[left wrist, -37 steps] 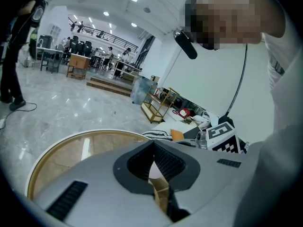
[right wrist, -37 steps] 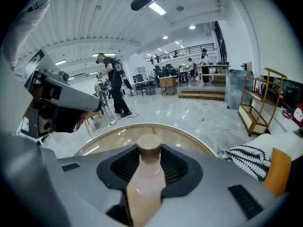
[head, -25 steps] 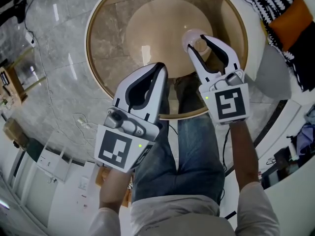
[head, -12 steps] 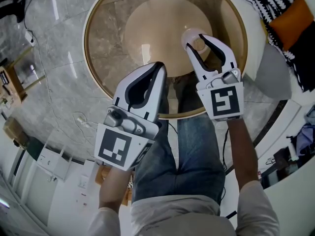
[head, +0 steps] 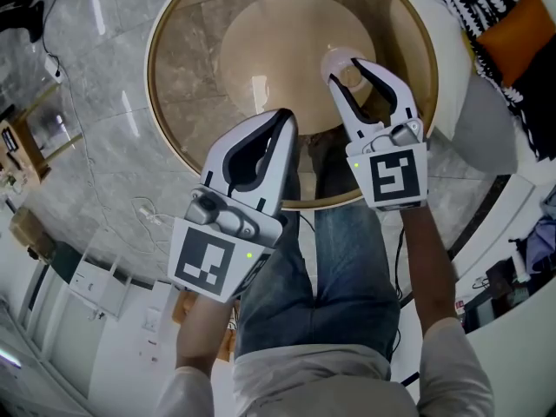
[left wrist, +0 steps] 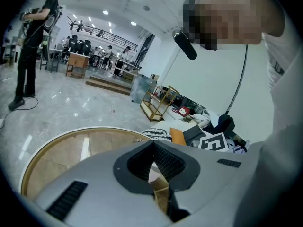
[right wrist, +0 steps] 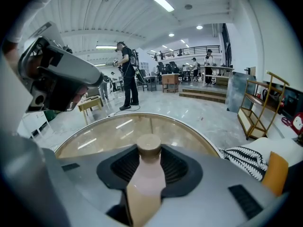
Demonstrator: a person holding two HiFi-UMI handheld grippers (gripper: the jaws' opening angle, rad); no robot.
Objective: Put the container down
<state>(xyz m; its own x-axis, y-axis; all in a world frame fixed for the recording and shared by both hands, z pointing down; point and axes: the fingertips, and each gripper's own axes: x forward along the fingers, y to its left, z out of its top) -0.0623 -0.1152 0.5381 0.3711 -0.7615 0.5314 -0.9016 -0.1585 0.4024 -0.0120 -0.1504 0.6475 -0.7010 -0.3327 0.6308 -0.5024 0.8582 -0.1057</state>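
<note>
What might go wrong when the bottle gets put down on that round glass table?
1. The bottle looks tall and narrow, and the right tool pinches it by its sides. If the tool opens before the bottle stands flat, it may topple and roll.
2. The table has a glass top, so a hard landing might bang or chip it.

Looks like a big open-plan lab or studio hall, not a home. From the right gripper view: strip lights (right wrist: 163, 4) at 12 o'clock, a railed mezzanine (right wrist: 199, 48) at 1, desks (right wrist: 169, 79) under it, and a person wearing gear (right wrist: 127, 74) at 11 on a polished marble floor (right wrist: 199, 115). There's a mock lounge too, with a round glass table (right wrist: 94, 143), a gold shelf rack (right wrist: 258, 105) at 3 and a striped cushion (right wrist: 244, 157) at 4.
</note>
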